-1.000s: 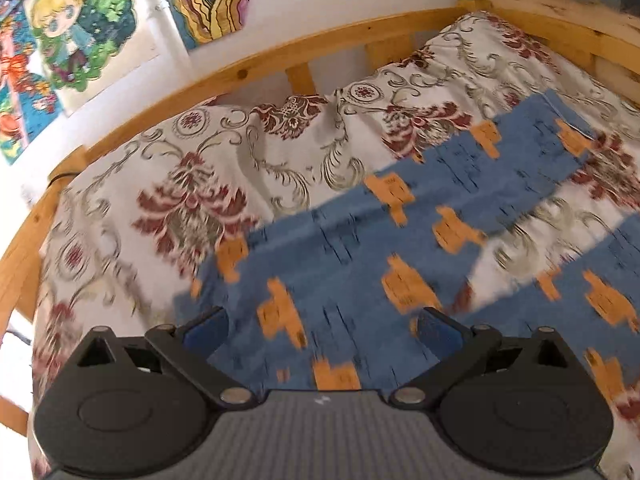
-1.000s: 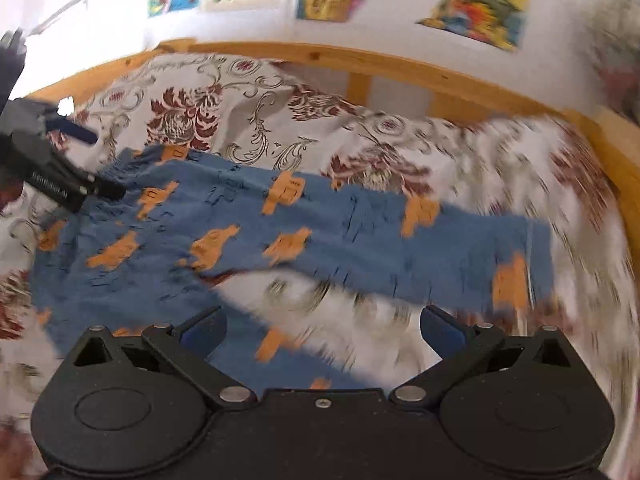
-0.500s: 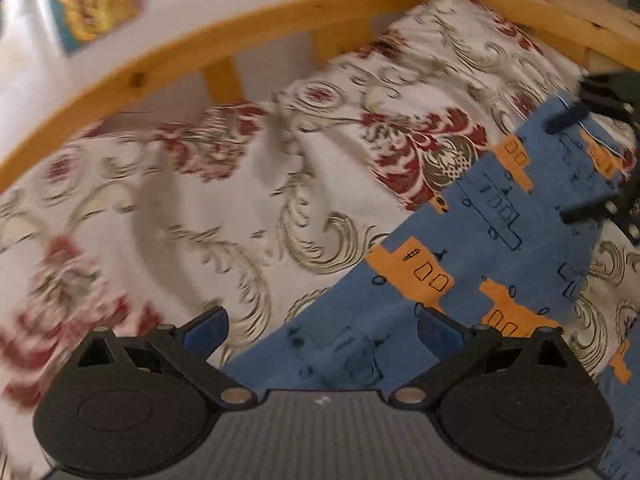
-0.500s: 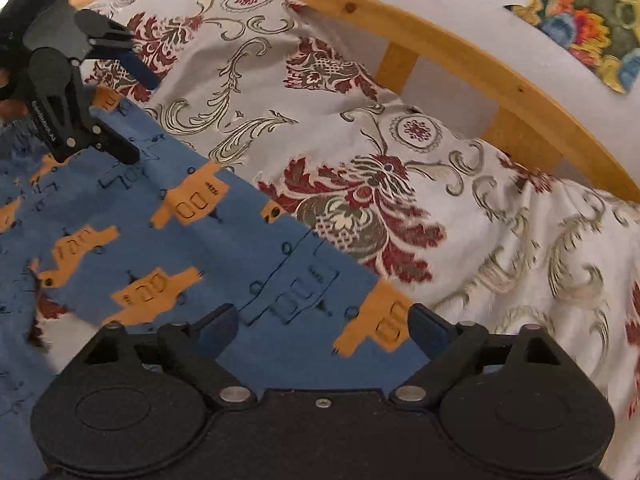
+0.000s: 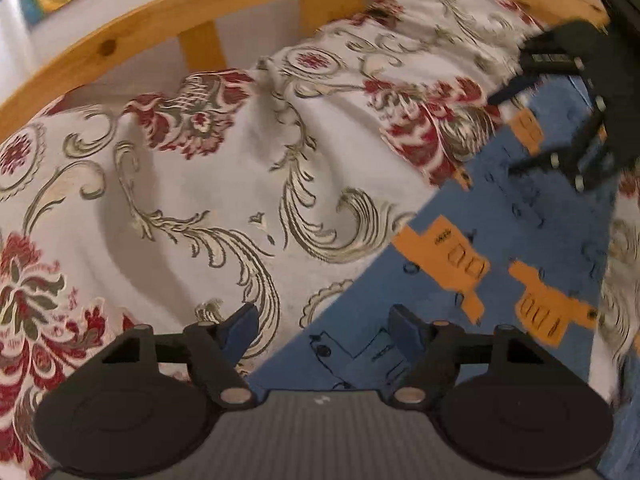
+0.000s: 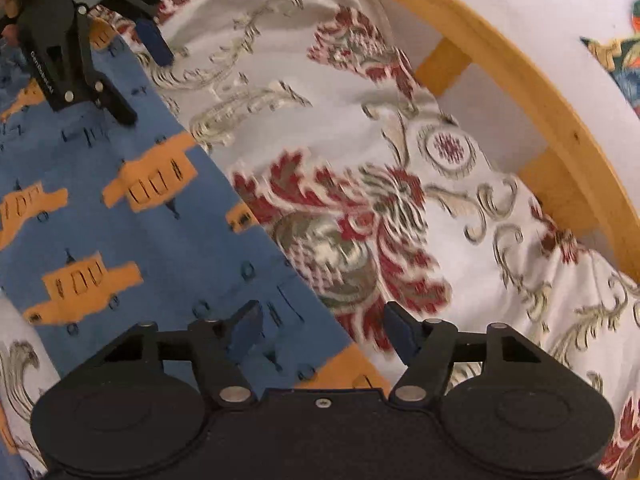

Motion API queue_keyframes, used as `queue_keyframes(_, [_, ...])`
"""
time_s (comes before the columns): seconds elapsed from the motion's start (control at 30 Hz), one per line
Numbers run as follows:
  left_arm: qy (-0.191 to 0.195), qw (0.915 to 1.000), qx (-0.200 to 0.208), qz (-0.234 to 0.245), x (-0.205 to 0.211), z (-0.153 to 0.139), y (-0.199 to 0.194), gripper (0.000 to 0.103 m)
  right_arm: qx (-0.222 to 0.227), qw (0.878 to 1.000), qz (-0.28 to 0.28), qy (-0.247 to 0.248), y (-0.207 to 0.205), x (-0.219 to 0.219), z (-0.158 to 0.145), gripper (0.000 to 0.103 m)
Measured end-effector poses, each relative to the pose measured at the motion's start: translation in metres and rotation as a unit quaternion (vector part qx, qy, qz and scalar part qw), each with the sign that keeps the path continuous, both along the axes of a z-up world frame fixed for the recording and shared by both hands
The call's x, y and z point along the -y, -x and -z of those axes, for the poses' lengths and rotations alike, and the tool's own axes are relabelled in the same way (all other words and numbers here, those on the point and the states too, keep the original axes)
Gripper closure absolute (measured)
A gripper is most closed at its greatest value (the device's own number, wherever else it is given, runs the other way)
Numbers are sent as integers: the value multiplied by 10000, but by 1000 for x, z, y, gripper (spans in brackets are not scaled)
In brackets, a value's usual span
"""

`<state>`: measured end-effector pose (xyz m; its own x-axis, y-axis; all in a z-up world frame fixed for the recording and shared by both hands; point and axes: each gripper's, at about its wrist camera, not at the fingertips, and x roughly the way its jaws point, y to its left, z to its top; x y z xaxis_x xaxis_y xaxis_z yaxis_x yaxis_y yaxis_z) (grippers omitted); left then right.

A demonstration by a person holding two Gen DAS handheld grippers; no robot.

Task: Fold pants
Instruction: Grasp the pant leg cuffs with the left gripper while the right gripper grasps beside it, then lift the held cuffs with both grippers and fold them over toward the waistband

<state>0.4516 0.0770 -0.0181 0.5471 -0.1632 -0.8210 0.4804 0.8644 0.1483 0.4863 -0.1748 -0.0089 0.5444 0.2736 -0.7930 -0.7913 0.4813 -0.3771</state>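
Note:
Blue pants (image 5: pixel 500 220) printed with orange vehicles lie flat on a floral bed cover (image 5: pixel 200 200). My left gripper (image 5: pixel 324 322) hovers low over the far edge of a pant leg. Its jaws are closing, one finger over the cover and the other over the blue cloth, and neither pad presses. My right gripper (image 6: pixel 324 324) straddles the same edge of the pants (image 6: pixel 100 240) further along, also closing with the cloth edge between its fingers. Each wrist view shows the other gripper: the right gripper (image 5: pixel 520 130) at the upper right, the left gripper (image 6: pixel 138 78) at the upper left.
A curved wooden bed frame (image 5: pixel 160 12) runs behind the cover (image 6: pixel 400 120), with a white wall beyond its slats (image 6: pixel 440 64). Colourful posters (image 6: pixel 624 60) hang on the wall. The cover is rumpled near the frame.
Both grippers have swept from over the spread pants to the leg's far edge and sunk closer to the bed. Their jaws have narrowed, and the right gripper has rolled.

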Motion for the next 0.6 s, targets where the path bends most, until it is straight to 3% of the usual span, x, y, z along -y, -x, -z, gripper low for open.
queue_keyframes(0.07, [-122, 9998, -94, -122, -2, 5, -5, 29, -129, 9998, 158, -5, -6, 6, 3, 38])
queue_keyframes(0.13, [-7, 9996, -223, -185, -6, 8, -10, 33, -237, 9994, 262, 7, -8, 8, 7, 50])
queue_keyframes(0.17, [72, 9995, -271, -162, -7, 8, -10, 45, -249, 9994, 251, 20, -7, 7, 8, 52])
queue_keyframes(0.23, [150, 9994, -304, -63, -5, 7, -8, 63, -197, 9996, 178, 71, -3, 5, 10, 66])
queue_keyframes(0.27, [69, 9996, -253, 37, -2, 6, -6, 71, -151, 9997, 135, 114, -1, 4, 10, 71])
queue_keyframes(0.33, [-166, 9995, -100, 235, 7, 6, 2, 88, -97, 9998, 87, 169, 1, 2, 10, 90])
queue_keyframes(0.37, [-271, 9993, -48, 270, 11, 6, 5, 93, -98, 9998, 79, 167, 2, 2, 11, 92])
queue_keyframes(0.43, [-430, 9986, 70, 285, 16, 6, 9, 99, -50, 9999, 52, 131, 6, 2, 10, 99])
queue_keyframes(0.6, [-517, 9983, 232, 101, 19, 3, 17, 103, 239, 9997, 75, 76, 20, 4, 10, 100])
